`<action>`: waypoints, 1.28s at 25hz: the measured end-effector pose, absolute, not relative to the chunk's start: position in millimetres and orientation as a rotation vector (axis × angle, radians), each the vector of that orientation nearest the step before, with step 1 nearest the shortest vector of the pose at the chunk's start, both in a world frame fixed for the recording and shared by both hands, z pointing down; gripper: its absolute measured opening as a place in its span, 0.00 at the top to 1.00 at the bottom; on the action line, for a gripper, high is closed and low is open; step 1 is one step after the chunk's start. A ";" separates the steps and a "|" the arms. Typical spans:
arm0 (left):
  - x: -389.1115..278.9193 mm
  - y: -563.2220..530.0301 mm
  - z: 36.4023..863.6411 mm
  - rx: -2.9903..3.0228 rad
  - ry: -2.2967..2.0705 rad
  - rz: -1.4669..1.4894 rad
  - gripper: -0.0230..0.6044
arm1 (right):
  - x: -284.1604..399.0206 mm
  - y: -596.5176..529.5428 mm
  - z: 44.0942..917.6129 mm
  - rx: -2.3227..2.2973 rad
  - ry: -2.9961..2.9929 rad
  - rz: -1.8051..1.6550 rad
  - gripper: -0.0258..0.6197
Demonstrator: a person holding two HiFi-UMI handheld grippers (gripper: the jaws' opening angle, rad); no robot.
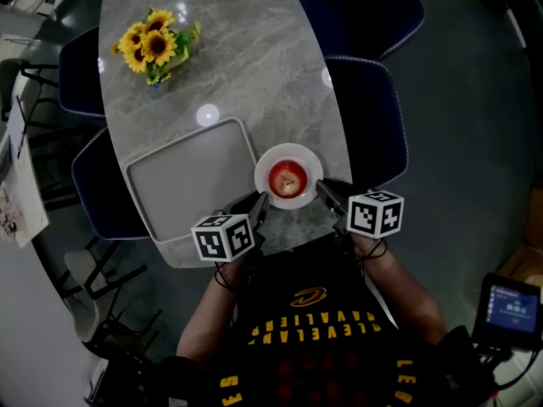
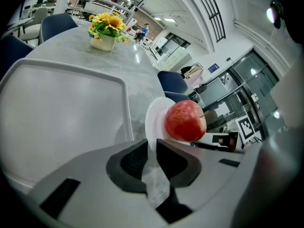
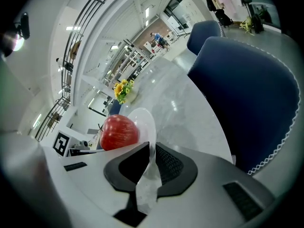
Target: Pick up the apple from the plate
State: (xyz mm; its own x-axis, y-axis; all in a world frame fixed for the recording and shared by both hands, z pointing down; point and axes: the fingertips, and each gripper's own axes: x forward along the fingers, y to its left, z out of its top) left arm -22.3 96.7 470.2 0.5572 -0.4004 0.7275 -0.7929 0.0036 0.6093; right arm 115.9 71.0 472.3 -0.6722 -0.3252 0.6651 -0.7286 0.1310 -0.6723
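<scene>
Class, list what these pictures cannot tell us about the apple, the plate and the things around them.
- Apple underside: hidden by the apple itself in every view.
- Whether the plate is lifted off the table: the head view looks straight down, and the left gripper and right gripper bodies cover the near rim in their views.
- Screen text, head view: too small.
- Tray near edge, left gripper view: behind the gripper's body.

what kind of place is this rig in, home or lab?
Likely a mock dining spot inside a large office or lab hall, not a home: a marble-look table with blue chairs, sunflowers and an apple on a plate, but open shelving and glass partitions behind.
</scene>
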 end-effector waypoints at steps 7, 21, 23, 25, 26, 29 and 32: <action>0.8 85.8 479.2 1.602 -1.016 0.427 0.87 | 138.8 59.6 480.3 1.024 -2.048 1.548 0.88; 32.7 65.4 508.8 1.558 -0.982 0.499 0.87 | 168.3 34.2 507.3 1.027 -2.026 1.547 0.88; 33.9 62.8 513.9 1.550 -0.979 0.508 0.87 | 169.3 30.5 511.9 1.024 -2.025 1.544 0.88; 33.7 60.4 519.1 1.542 -0.977 0.515 0.87 | 168.9 27.6 516.7 1.018 -2.024 1.540 0.88; 33.5 60.3 520.7 1.539 -0.976 0.517 0.87 | 168.4 27.4 517.9 1.015 -2.023 1.539 0.88; 33.6 63.0 522.5 1.531 -0.971 0.523 0.87 | 168.4 29.9 519.0 1.012 -2.017 1.538 0.88; 34.6 65.3 522.4 1.527 -0.966 0.527 0.87 | 169.7 32.8 520.3 1.016 -2.005 1.548 0.88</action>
State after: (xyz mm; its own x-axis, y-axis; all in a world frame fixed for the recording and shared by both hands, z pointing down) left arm 34.6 65.3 522.4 0.5535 -0.2777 0.7852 -0.8105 0.0377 0.5846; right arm 169.7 32.8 520.3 -0.6506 -0.2965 0.6992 -0.7514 0.1178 -0.6492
